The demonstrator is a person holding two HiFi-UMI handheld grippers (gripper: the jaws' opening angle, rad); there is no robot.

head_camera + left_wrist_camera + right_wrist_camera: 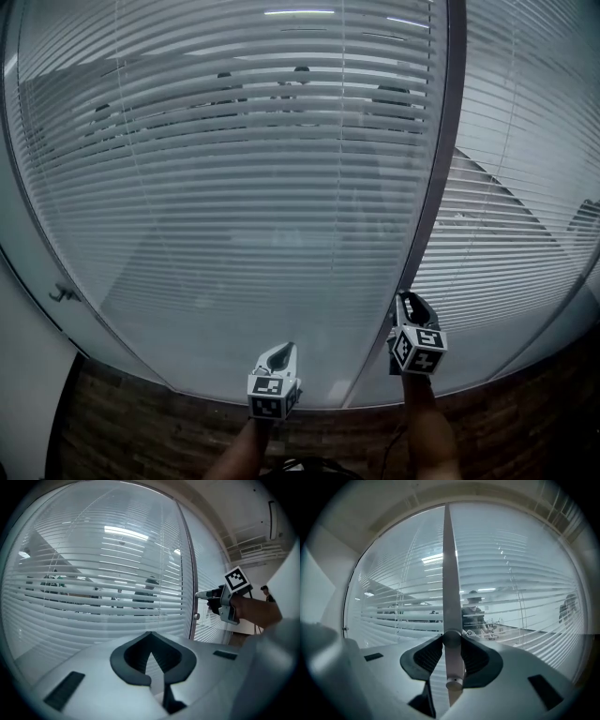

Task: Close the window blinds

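Landmark taken: the dark grey vertical frame post (441,187) that divides the two glass panes.

Task item: the white horizontal slatted window blinds (234,187) hang to both sides of this post. In an upper band the slats stand partly open, and figures show through them; closing is judged not yet done.

Control: a small grey round metal knob with a short stem (451,639) sits on the post, low down. Its stem runs out from the post toward the right gripper's camera, roughly in line with the fingers.

Right gripper (410,305): at the post, with its fingers (429,653) set one on each side of the knob and apparently pressing on it. The grip is wide.

Left gripper (279,354): well to the left of the post, short of the glass, fingers brought together at the tips with nothing between them.

Judgement: the right gripper is nearer and already placed; the next move would be a twist about the stem's axis.
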